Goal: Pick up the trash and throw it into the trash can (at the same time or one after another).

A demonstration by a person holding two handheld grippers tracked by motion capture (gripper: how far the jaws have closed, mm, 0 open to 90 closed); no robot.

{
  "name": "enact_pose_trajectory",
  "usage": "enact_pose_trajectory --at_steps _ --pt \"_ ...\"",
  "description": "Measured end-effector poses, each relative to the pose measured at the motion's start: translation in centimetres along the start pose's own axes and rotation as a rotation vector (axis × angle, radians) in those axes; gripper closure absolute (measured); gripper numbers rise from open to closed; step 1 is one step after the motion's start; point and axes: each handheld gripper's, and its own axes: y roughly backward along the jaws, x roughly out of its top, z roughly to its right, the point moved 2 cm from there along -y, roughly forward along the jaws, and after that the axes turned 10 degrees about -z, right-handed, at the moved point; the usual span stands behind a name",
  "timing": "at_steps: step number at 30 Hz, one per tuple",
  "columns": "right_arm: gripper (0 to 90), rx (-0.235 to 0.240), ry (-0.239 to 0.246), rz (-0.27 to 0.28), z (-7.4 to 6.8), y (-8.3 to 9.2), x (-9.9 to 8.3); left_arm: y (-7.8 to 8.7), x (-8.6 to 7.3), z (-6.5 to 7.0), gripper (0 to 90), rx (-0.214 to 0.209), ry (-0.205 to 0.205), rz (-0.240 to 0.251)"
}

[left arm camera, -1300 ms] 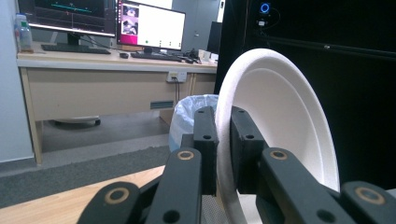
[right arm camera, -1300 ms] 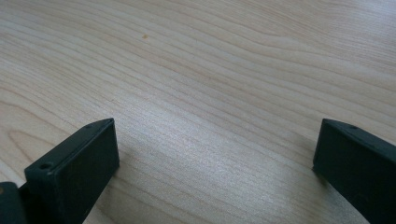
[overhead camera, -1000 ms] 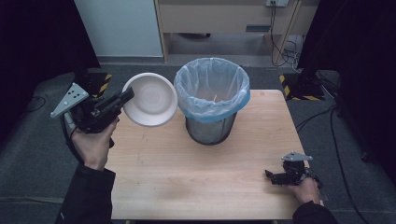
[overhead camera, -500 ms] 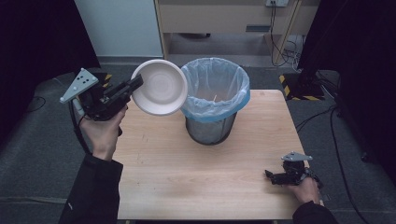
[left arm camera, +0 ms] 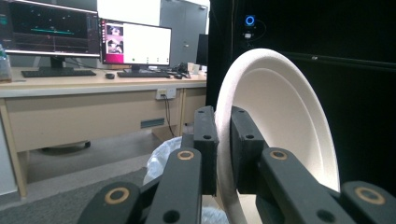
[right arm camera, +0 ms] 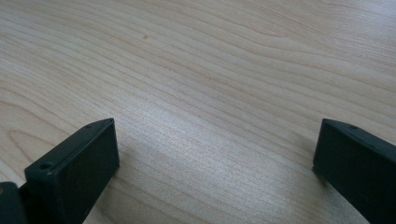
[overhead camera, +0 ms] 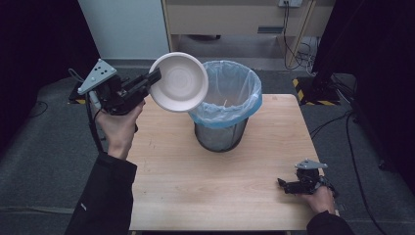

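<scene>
The white bowl (overhead camera: 179, 82) is tipped on its side in the air, just beside the bin (overhead camera: 224, 105). The left gripper (overhead camera: 147, 83) pinches its rim. It looks empty; maybe it gets dropped in next. The right gripper (overhead camera: 286, 185) rests on the table (overhead camera: 215, 186), jaws spread.

Bin (overhead camera: 224, 110) stood mid-table near the far edge, the one obstacle; its open mouth was unblocked except at the left rim, where the tilted plate (overhead camera: 179, 82) hung over it. Table (overhead camera: 215, 188) was bare wood in front of the bin and between both hands.
</scene>
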Motion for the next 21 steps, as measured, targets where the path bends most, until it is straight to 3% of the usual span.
enact_pose_trajectory --at_steps 21 --pt "0.3 0.0 -0.002 0.003 0.0 0.0 0.0 -4.3 2.3 1.6 82.3 -0.022 -0.021 -0.009"
